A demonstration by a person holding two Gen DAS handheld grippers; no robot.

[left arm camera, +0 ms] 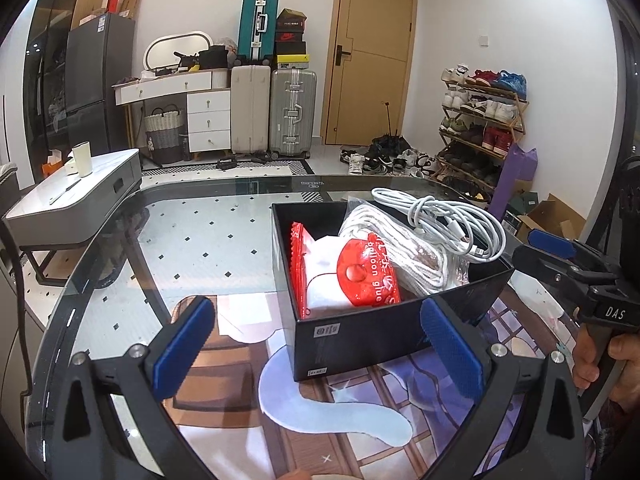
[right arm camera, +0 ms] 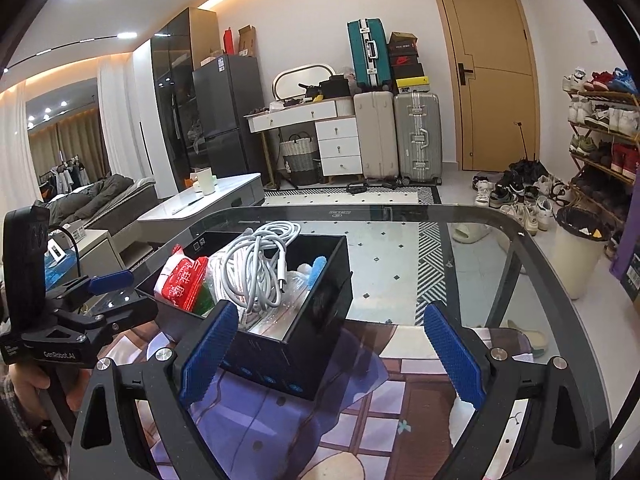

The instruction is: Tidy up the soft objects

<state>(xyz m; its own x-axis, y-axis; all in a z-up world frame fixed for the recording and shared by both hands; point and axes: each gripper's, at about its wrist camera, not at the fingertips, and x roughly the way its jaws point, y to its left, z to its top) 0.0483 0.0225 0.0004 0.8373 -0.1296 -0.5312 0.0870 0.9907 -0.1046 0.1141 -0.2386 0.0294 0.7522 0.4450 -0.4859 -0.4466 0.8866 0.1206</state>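
Evidently the sorting is well along: a black box (left arm camera: 372, 332) on the glass table (left arm camera: 192, 232) already holds a red packet (left arm camera: 366, 276), a bagged white rope (left arm camera: 400, 248) and a coiled white cable (left arm camera: 452, 224); both grippers are spread wide and hold nothing. The left gripper (left arm camera: 320, 344) faces the box's near wall, the box dead ahead between its pads; the right gripper (right arm camera: 332, 352) has the box ahead and to its left, one corner by its left pad; so the left looks better placed. Only the right view shows a blue item (right arm camera: 319, 265) tucked against the box's far wall; only the left view shows the packet's lettering.
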